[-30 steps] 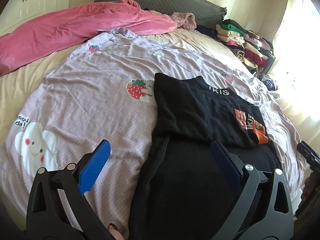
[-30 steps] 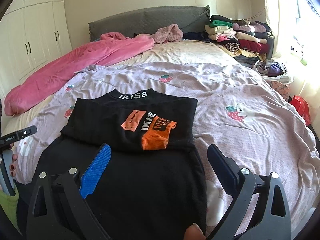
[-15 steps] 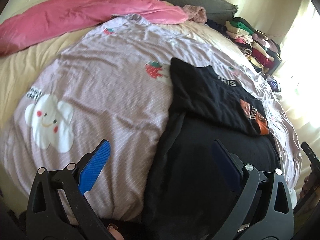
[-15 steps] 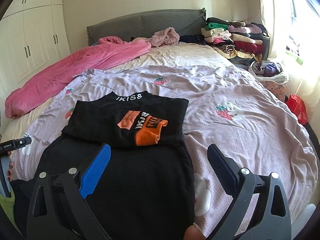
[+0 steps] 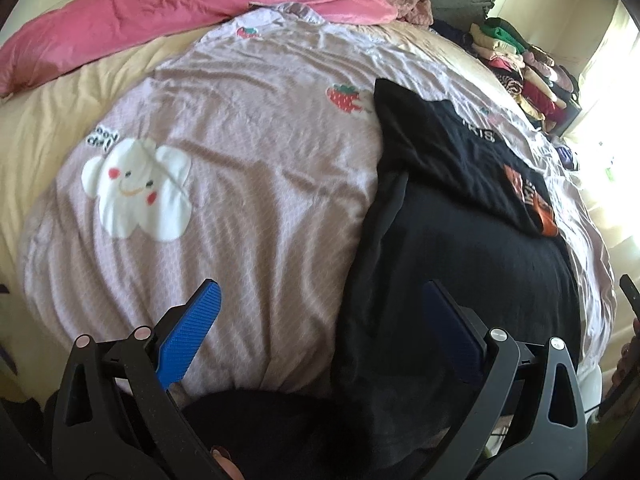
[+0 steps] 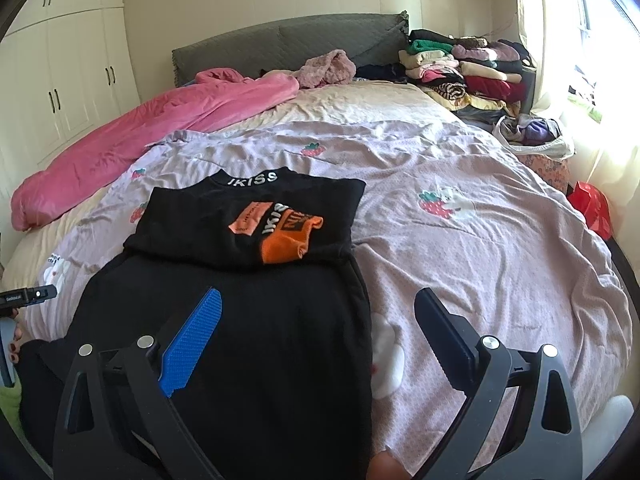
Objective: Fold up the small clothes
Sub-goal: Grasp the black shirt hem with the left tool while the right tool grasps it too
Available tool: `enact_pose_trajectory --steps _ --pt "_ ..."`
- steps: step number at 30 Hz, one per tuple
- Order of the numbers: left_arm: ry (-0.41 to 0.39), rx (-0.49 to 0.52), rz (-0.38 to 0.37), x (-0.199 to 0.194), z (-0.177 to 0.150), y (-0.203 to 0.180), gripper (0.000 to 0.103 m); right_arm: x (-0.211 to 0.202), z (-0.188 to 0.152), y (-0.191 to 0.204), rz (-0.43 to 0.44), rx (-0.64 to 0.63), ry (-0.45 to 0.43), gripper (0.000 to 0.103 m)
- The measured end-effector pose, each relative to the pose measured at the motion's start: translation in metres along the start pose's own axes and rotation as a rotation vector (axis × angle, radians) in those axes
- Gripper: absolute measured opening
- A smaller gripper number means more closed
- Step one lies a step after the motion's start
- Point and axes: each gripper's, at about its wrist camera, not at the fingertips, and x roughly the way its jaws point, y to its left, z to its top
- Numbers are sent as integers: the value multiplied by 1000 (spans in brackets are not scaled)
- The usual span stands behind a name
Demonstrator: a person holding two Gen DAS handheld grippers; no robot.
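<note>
A black garment (image 6: pixel 248 328) lies on the lilac bedspread (image 6: pixel 480 248), its upper part folded down so an orange print (image 6: pixel 284 232) and white "IKISS" lettering face up. The lower part hangs over the near bed edge. In the left wrist view the same garment (image 5: pixel 472 240) lies to the right. My left gripper (image 5: pixel 320 300) hovers open above the garment's left edge and the bedspread (image 5: pixel 248 184). My right gripper (image 6: pixel 318 304) is open above the garment's lower right part, holding nothing. The left gripper's tip (image 6: pixel 28 294) shows at the right wrist view's left edge.
A pink duvet (image 6: pixel 152 128) lies along the bed's left side and head. Stacks of folded clothes (image 6: pixel 464 68) stand at the far right by a bright window. A grey headboard (image 6: pixel 288 40) and white wardrobes (image 6: pixel 60 80) stand behind.
The left gripper has drawn back and left, so the near bed edge and more bedspread now show. The right gripper has pulled back slightly. Both stay open; the garment has not moved.
</note>
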Motion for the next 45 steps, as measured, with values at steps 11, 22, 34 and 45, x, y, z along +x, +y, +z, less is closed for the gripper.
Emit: enact_pose_trajectory --steps 11,22,34,45 --pt "108 6 -58 11 -28 -2 64 -6 -23 -12 -12 1 41 97" --pt "225 113 -43 26 -38 -20 55 -13 -42 -23 -12 1 76 97" --pt "293 261 1 38 -47 -46 47 -3 -81 -28 29 0 213 96" --pt "288 283 -3 40 -50 -54 20 -5 -117 -17 94 -26 330 53"
